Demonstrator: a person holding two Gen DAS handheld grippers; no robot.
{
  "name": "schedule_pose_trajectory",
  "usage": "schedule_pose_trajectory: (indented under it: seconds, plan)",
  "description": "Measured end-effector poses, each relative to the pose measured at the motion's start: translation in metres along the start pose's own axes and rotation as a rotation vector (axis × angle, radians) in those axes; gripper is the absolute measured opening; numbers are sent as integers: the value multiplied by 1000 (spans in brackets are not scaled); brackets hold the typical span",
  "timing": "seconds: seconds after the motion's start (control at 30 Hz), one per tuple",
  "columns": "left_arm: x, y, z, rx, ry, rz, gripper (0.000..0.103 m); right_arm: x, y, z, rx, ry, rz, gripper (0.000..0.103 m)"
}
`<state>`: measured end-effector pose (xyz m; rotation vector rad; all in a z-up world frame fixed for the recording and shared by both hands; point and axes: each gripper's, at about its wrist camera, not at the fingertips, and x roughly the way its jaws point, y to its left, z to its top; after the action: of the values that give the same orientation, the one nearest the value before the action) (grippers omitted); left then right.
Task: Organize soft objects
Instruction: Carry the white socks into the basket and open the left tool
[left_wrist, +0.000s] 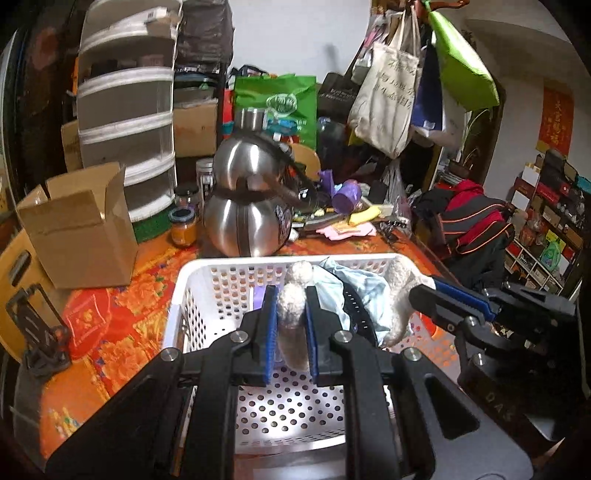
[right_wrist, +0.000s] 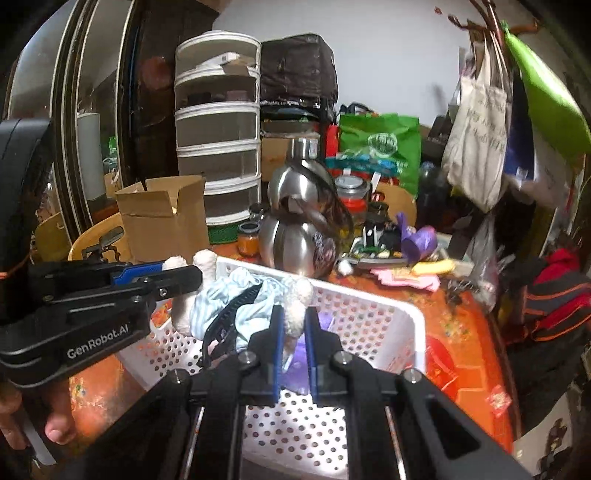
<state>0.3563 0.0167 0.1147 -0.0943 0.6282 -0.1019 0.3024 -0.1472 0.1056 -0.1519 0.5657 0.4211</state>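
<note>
A white perforated basket (left_wrist: 192, 295) (right_wrist: 388, 314) stands on the orange-red tablecloth. A plush toy with fuzzy white limbs and a light blue striped garment (left_wrist: 354, 291) (right_wrist: 229, 299) hangs over the basket between both grippers. My left gripper (left_wrist: 291, 306) is shut on one fuzzy white limb (left_wrist: 291, 310); it also shows in the right wrist view (right_wrist: 181, 273). My right gripper (right_wrist: 294, 325) is shut on another fuzzy limb (right_wrist: 297, 310); it also shows in the left wrist view (left_wrist: 424, 291). Something purple (right_wrist: 321, 321) lies in the basket beneath.
A steel gourd-shaped flask (left_wrist: 243, 206) (right_wrist: 299, 229) stands just behind the basket. An open cardboard box (left_wrist: 81, 229) (right_wrist: 162, 218) and a tiered mesh rack (left_wrist: 125, 110) are at the left. Jars, a purple toy (left_wrist: 343, 192) and pink cloths (left_wrist: 347, 230) clutter the far table.
</note>
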Motion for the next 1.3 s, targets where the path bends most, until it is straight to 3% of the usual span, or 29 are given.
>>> schedule_pose_trajectory:
  seconds: [0.3,0.37,0.43,0.5,0.53,0.57,0.63,0.9,1.3]
  plan:
    - [24,11,-26,-3,40,-5,14,9,-2,-18,33,19,21,10]
    - [27,12,-30,6,43,5,17,10,-2,-21,44,20,15,15]
    - [27,14,-32,7,44,15,30,10,-3,-24,47,23,2,27]
    - [27,16,-34,11,46,25,47,9,-5,-27,53,17,-12,47]
    - [26,17,-35,13,38,33,62,8,-7,-29,54,13,-22,57]
    - [24,17,-36,15,31,38,77,8,-8,-29,55,12,-23,61]
    - [19,18,-38,29,8,49,84,8,-12,-32,61,26,-22,62]
    - [18,29,-46,15,28,70,84,7,-17,-37,58,48,-26,73]
    - [6,27,-60,6,51,75,84,-3,-16,-43,71,67,-14,75]
